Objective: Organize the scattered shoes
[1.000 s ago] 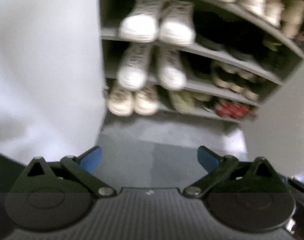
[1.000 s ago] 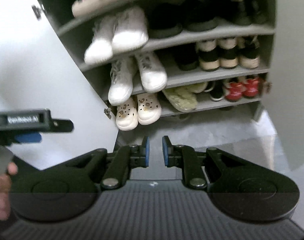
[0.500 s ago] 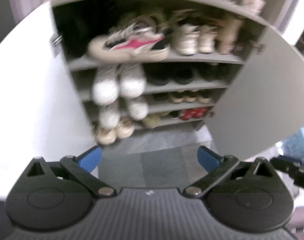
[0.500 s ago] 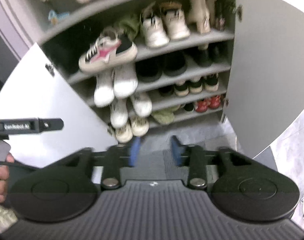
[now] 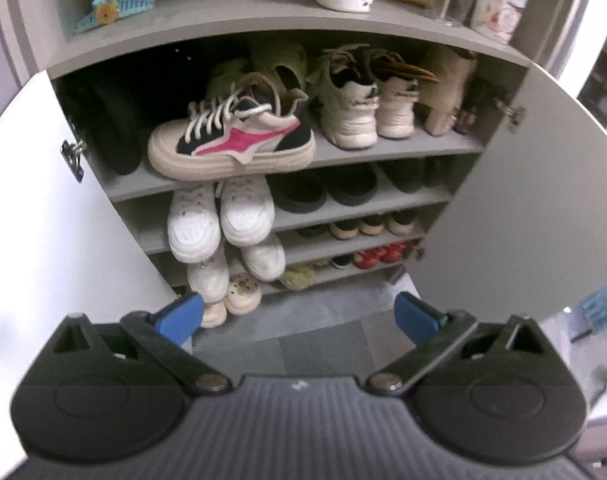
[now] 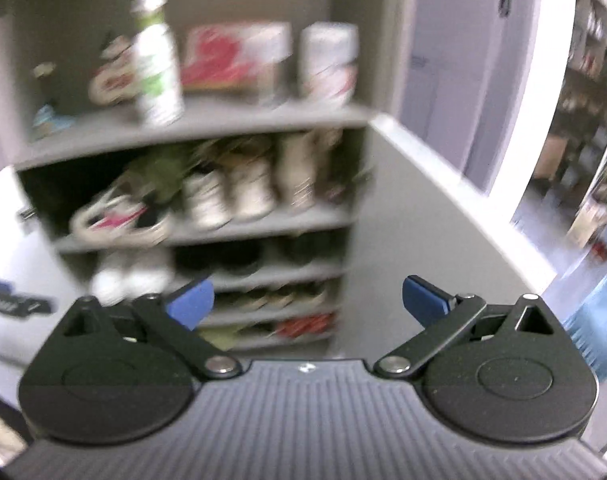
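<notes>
A grey shoe cabinet [image 5: 343,152] stands open with several shelves of shoes. A cream sneaker with pink and black panels [image 5: 231,144] lies sideways on the top shoe shelf, its sole over the edge. White sneakers [image 5: 219,220] poke out of the shelf below. My left gripper [image 5: 299,316] is open and empty, well back from the cabinet. My right gripper [image 6: 307,300] is open and empty; its view is blurred and shows the same sneaker [image 6: 115,220] and cabinet [image 6: 263,224] from further right.
Two white cabinet doors [image 5: 35,216] [image 5: 523,200] stand open at either side. Bottles, boxes and a blue hair clip [image 5: 107,8] sit on the cabinet top. A grey mat [image 5: 319,344] lies on the floor in front. A blue object [image 6: 599,320] is at the right.
Both grippers have pulled back and tilted upward, so the cabinet top came into view. The right gripper's fingers opened from shut to wide apart. The left gripper stayed open.
</notes>
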A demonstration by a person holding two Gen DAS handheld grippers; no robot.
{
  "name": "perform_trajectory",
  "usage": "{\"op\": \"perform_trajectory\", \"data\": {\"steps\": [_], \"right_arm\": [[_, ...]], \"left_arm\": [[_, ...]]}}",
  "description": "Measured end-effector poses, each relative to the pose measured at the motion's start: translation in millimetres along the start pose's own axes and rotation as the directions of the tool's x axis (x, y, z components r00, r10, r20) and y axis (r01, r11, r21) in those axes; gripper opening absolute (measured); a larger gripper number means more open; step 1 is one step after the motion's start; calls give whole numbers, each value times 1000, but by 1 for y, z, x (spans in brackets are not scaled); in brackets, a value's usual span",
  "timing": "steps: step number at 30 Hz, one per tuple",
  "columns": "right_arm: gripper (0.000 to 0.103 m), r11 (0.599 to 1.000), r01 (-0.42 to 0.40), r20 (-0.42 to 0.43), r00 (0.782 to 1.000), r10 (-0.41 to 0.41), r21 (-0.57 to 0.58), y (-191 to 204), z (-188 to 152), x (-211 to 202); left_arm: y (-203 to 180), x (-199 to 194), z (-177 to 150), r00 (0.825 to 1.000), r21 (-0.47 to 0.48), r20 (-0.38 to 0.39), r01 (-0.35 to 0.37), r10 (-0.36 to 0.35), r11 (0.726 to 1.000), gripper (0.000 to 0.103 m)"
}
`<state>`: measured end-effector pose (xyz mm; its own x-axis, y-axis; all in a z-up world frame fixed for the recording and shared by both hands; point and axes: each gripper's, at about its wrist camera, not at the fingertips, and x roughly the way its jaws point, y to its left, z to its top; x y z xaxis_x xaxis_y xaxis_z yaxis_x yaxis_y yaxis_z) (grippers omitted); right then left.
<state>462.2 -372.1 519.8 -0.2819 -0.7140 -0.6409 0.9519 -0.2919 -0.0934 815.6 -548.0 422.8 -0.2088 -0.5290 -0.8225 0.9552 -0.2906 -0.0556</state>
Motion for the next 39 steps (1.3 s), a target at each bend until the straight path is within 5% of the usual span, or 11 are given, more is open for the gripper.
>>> {"op": "perform_trajectory", "data": {"steps": [4, 8, 10, 17, 24, 30, 36, 39], "right_arm": [[99, 997, -28, -69, 997, 33, 70, -96, 27, 37], [80, 982, -145, -206, 964, 167, 119, -170, 38, 86], [71, 965, -222, -270, 929, 252, 137, -189, 37, 107], [53, 903, -343, -361, 833, 420, 260, -217, 16, 134], [51, 811, -452, -350, 741, 573, 372, -227, 2, 128], [52, 745, -554, -393, 633, 667, 372, -218, 11, 137], [52, 572, -593, -331, 472, 817, 567, -188, 0, 160], [51, 493, -560, -268, 437, 859, 666, -163, -11, 168]], "left_arm": [[-28, 2, 28, 999, -138, 3, -49, 50, 989, 103], [-58, -3, 45, 996, -208, 1, -86, 88, 974, 103], [-73, -4, 48, 993, -208, -9, -113, 114, 972, 103], [-106, 2, 55, 988, -204, -39, -153, 148, 967, 103], [-131, 11, 72, 989, -180, -23, -146, 144, 973, 103], [-142, 14, 78, 988, -131, -29, -156, 153, 979, 103], [-129, 14, 70, 987, -141, -58, -158, 151, 977, 103], [-111, 16, 70, 984, -180, -81, -170, 158, 969, 103]]}}
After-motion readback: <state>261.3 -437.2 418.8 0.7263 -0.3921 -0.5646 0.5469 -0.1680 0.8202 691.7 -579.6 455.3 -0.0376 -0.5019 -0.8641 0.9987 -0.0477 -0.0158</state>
